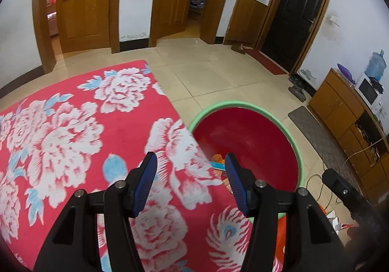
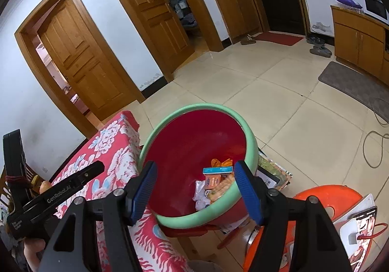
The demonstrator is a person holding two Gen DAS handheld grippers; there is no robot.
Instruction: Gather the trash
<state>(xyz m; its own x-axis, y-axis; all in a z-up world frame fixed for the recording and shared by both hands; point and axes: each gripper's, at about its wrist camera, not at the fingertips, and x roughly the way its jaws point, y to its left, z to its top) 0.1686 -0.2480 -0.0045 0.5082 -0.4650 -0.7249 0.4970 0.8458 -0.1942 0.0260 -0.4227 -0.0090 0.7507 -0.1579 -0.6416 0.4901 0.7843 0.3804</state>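
A red bin with a green rim [image 2: 250, 140] stands on the floor against a table covered in a red floral cloth [image 1: 73, 126]. In it lie a blue box [image 2: 217, 170], orange packets [image 2: 212, 180] and a white wrapper [image 2: 200, 189]. My right gripper [image 2: 195, 165] hangs open above the bin's near rim, nothing between its pads. My left gripper [image 1: 190, 157] is open and empty over the cloth's edge beside the bin [image 1: 243, 103], with some of the trash [image 1: 218, 162] showing past its fingers. A hand holds the left tool's black body [image 2: 60, 193].
An orange plastic stool [image 2: 328, 196] with papers and a phone stands right of the bin. Magazines [image 2: 274, 169] lie on the tiled floor behind it, and a cable [image 2: 372, 150] loops nearby. Wooden cabinets [image 1: 340, 106], a grey mat [image 1: 306, 121] and shoes line the right wall.
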